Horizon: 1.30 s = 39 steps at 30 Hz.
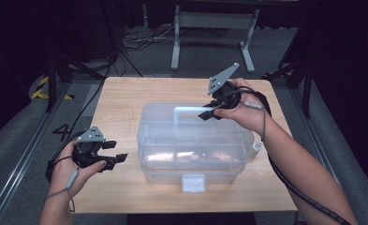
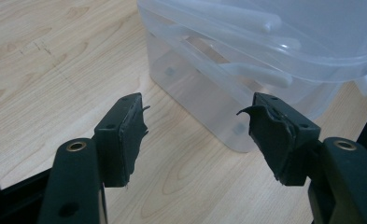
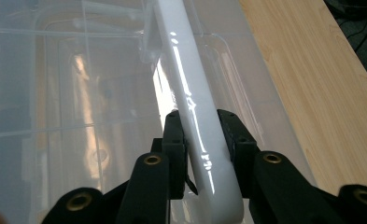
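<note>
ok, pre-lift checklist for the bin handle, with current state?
1. Right gripper shut on the white handle: ok, both pads against it.
2. Grip centred along the handle: not ok, it sits near the end bend.
3. Handle raised above the clear bin: ok.
4. Left gripper free: ok, open, off the bin's left side, holding nothing.
5. Front latch closed: cannot tell.
6. Bin fully on the table: ok.
</note>
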Tool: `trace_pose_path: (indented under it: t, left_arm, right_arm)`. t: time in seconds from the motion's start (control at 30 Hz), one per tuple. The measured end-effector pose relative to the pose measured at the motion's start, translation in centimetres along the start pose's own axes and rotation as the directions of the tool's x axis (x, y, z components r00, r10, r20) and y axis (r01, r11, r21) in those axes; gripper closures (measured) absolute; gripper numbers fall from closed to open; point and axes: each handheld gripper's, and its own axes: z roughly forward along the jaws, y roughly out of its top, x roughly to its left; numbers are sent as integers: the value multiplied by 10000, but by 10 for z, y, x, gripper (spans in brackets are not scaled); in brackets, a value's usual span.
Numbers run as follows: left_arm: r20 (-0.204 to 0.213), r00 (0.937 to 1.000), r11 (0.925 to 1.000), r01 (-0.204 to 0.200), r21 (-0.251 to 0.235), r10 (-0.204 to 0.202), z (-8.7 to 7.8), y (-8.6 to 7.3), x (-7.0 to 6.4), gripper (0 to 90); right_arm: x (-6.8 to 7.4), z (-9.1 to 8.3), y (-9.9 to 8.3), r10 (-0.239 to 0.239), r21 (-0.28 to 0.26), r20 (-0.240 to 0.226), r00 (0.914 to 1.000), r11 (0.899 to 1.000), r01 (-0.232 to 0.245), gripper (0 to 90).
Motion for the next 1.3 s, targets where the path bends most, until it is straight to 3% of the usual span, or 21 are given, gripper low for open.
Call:
trace_pose_path:
  t: [0.7,1.3]
  left_arm:
    - [-26,9999,9974,135,-707,-137,-7,-2,4,403]
    - [467,9988,9911,172,-1319,-111,-11,3,-2,433]
  right_arm:
    - [-28,-5,9,746,-341,327,9967,9967,-735,722]
    - [-46,-4,11,1110,-601,401,9930,9923,-1085,709]
